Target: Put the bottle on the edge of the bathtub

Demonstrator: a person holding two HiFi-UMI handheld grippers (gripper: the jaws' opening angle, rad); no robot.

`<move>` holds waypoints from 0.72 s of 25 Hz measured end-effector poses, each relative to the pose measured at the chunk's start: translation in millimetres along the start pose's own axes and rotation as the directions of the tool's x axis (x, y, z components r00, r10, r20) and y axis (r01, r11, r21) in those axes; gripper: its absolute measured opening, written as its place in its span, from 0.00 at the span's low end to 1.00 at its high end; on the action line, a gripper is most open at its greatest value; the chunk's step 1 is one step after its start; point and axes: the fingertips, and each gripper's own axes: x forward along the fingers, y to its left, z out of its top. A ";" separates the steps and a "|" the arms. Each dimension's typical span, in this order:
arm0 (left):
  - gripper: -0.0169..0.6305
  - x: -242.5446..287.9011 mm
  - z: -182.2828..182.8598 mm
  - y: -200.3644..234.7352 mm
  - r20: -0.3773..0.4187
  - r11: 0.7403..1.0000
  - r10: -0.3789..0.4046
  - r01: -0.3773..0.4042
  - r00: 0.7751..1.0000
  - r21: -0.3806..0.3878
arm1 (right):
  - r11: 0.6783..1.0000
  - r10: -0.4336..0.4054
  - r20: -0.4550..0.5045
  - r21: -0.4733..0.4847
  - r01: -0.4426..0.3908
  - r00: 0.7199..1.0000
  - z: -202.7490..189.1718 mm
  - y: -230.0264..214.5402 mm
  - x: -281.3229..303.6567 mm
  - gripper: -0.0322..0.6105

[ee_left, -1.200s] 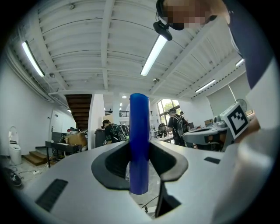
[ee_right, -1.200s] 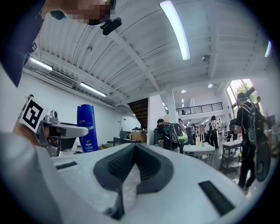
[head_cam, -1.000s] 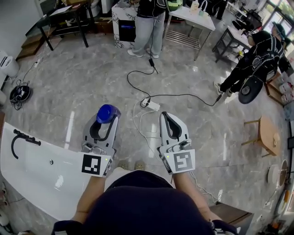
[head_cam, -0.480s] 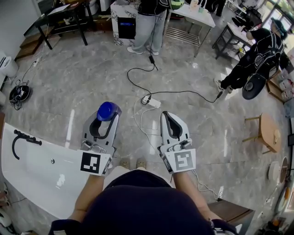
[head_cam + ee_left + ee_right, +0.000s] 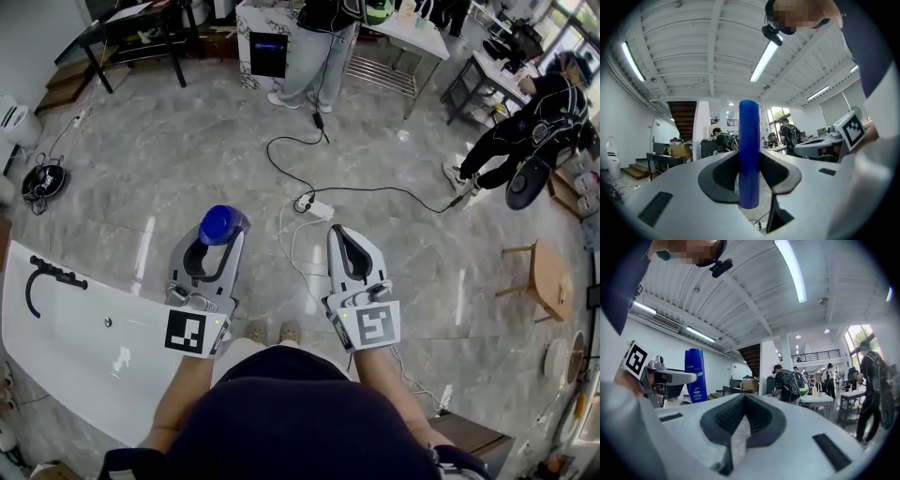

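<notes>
carrying was judged to be the step in hand: the blue bottle (image 5: 221, 226) was clamped upright between the jaws of the left hand-held gripper (image 5: 216, 242) and was held over the grey floor (image 5: 187, 159), near the right end of the white bathtub (image 5: 66, 323) but not yet over its rim. to be done well, the bottle would have to be swung to the left, kept upright, brought down on a flat stretch of the rim well clear of the black tap (image 5: 42, 278), and seated on its whole base before the grip was eased. the right hand-held gripper (image 5: 343, 240) was seen with its jaws together and nothing between them. on the bottle's label, a pale logo and small white print were shown in the right gripper view, too small to be read; only square markers were carried by the cubes.
</notes>
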 end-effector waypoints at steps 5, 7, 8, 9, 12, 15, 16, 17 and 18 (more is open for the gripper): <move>0.24 -24.2 -1.9 26.1 -0.004 0.991 0.130 -0.130 0.992 0.020 | 0.990 0.139 0.018 0.003 -0.139 0.990 -3.2 28.6 35.1 0.05; 0.24 -43.4 -2.0 45.4 -0.019 0.978 0.206 -0.206 0.978 0.019 | 0.976 0.219 0.029 0.006 -0.220 0.975 -0.9 53.9 54.6 0.05; 0.24 -54.5 -1.0 57.1 -0.028 0.969 0.246 -0.246 0.969 0.022 | 0.965 0.261 0.035 0.007 -0.262 0.965 2.0 69.1 64.8 0.05; 0.24 -66.7 0.7 70.0 -0.035 0.958 0.287 -0.286 0.957 0.031 | 0.953 0.304 0.042 0.008 -0.304 0.952 5.9 85.9 75.1 0.05; 0.24 -113.2 5.7 108.4 -0.049 0.906 0.422 -0.419 0.905 0.066 | 0.902 0.431 0.068 0.010 -0.432 0.900 17.1 143.9 101.3 0.05; 0.24 -171.0 7.6 134.2 -0.042 0.823 0.564 -0.559 0.824 0.099 | 0.829 0.555 0.097 0.008 -0.559 0.826 23.8 204.5 114.1 0.05; 0.24 -190.1 9.3 140.6 -0.031 0.786 0.613 -0.607 0.789 0.115 | 0.796 0.601 0.111 0.003 -0.605 0.792 26.9 224.3 117.2 0.05; 0.24 -208.5 11.2 146.3 -0.022 0.745 0.662 -0.655 0.749 0.128 | 0.759 0.647 0.129 -0.006 -0.652 0.752 31.1 243.8 120.4 0.05; 0.24 -225.8 13.0 150.8 -0.017 0.703 0.706 -0.697 0.708 0.139 | 0.720 0.688 0.146 -0.015 -0.694 0.711 35.9 262.2 122.3 0.05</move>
